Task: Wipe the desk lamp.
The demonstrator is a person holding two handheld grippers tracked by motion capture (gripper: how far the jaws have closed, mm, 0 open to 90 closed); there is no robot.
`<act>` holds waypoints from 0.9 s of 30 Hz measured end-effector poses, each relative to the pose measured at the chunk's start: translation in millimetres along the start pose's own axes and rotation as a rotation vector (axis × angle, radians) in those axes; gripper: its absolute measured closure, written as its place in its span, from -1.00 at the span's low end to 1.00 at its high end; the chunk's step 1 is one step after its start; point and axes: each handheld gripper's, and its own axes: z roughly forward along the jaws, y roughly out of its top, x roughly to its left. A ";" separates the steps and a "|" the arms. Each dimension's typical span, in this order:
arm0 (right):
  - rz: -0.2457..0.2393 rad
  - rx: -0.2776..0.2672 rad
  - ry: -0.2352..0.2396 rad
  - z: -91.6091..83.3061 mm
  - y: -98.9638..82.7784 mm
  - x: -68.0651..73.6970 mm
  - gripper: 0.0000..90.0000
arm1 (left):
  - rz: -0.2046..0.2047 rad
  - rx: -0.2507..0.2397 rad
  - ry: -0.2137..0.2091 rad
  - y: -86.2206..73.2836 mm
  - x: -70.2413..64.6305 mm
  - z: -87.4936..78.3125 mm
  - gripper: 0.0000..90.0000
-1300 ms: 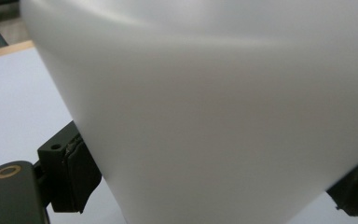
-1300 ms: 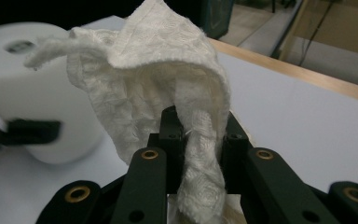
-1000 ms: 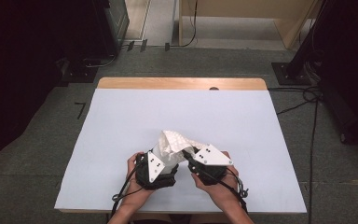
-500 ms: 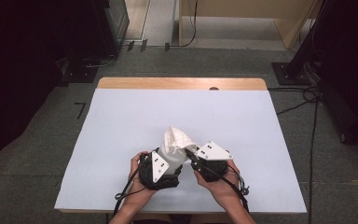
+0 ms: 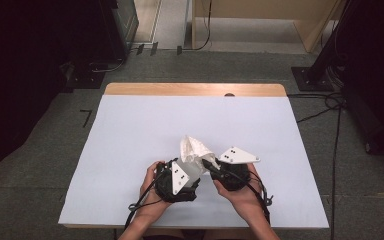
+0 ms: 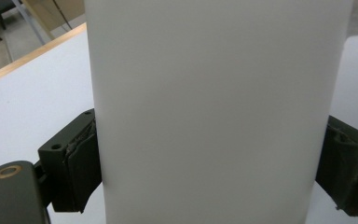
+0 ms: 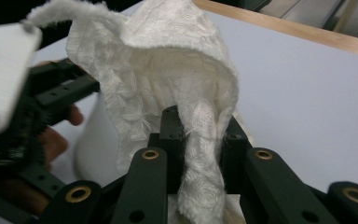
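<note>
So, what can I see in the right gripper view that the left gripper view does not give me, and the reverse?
The right gripper view has the white cloth, bunched and clamped between the right gripper jaws, and the person's left hand with the left gripper around the white cup.

The left gripper view gives the cup's smooth wall close up, with both pads pressed against its sides.

Both share the white table cover and the wooden table edge behind it.
</note>
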 end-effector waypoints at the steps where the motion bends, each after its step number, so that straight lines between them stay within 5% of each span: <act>1: 0.002 -0.004 0.013 0.1 1.5 2.5 0.71 | 0.011 -0.009 0.005 -0.2 -0.9 0.5 -0.81; 4: -0.003 -0.013 0.021 1.2 4.0 8.0 0.71 | 0.038 -0.015 0.011 -0.5 -5.1 0.5 -0.81; 6: -0.025 -0.031 -0.015 9.4 2.0 6.4 0.71 | 0.069 -0.019 0.020 -0.6 -9.0 0.4 -0.81; 9: 0.028 -0.023 -0.036 16.3 -4.8 -8.6 0.72 | 0.034 -0.015 -0.002 -0.2 -3.7 1.5 -0.82; 12: 0.042 0.009 0.005 6.5 -8.0 -15.3 0.73 | -0.011 -0.013 -0.020 -0.3 1.6 2.2 -0.82; 16: 0.014 -0.042 0.075 -4.5 -7.1 -3.6 0.73 | 0.034 -0.017 0.011 0.6 -4.9 3.1 -0.82; 18: 0.046 -0.074 0.118 -3.1 -4.9 -1.3 0.73 | 0.053 -0.021 0.016 0.2 -8.7 2.5 -0.82; 21: 0.043 -0.096 0.082 7.2 -4.4 -2.1 0.73 | 0.077 -0.028 0.014 -0.7 -9.6 1.7 -0.82; 24: 0.051 -0.063 0.009 15.3 -8.1 -11.6 0.73 | 0.024 -0.025 -0.015 -1.1 -2.2 2.5 -0.82; 27: 0.069 -0.027 0.029 7.7 -9.1 -14.8 0.74 | 0.010 -0.032 -0.020 -1.7 -0.5 3.4 -0.82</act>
